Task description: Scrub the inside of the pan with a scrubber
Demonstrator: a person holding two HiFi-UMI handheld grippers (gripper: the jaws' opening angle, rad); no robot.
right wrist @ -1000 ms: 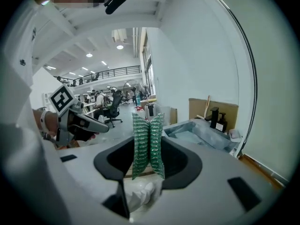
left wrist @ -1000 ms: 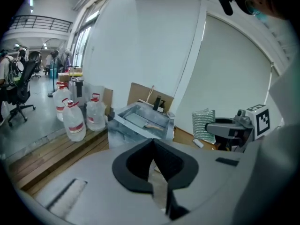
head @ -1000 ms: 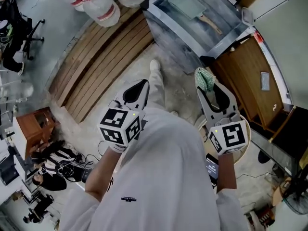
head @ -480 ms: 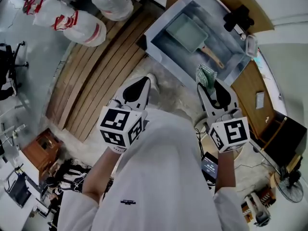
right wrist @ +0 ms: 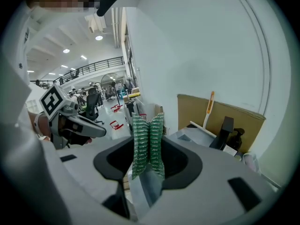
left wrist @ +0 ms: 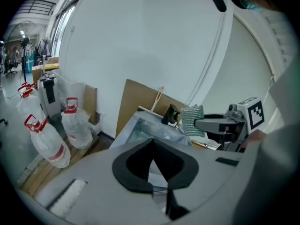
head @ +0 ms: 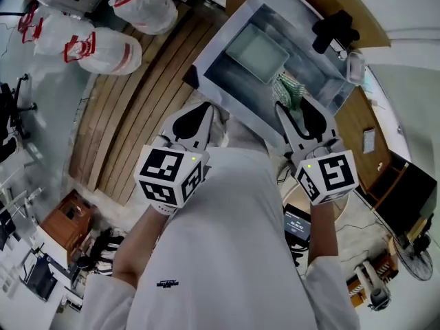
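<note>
A rectangular grey pan (head: 256, 51) lies inside the steel sink (head: 220, 43) at the top of the head view; its handle is hidden. My right gripper (head: 287, 104) is shut on a green mesh scrubber (head: 289, 90), held over the sink's near right part, above and beside the pan. In the right gripper view the scrubber (right wrist: 148, 144) stands upright, pinched between the jaws. My left gripper (head: 204, 108) hangs shut and empty just short of the sink's front rim. The left gripper view shows the sink (left wrist: 140, 130) ahead and the scrubber (left wrist: 192, 121) at the right.
Large water jugs with red handles (head: 89, 43) stand on wooden planks (head: 137, 108) left of the sink. A black object (head: 334, 29) sits at the sink's far right corner. A wooden counter (head: 364, 119) lies to the right. Brown cardboard (left wrist: 140, 97) leans on the wall behind the sink.
The person has stepped toward the sink. Both grippers now sit closer to it, and the scrubber has come from short of the rim to over the basin.
</note>
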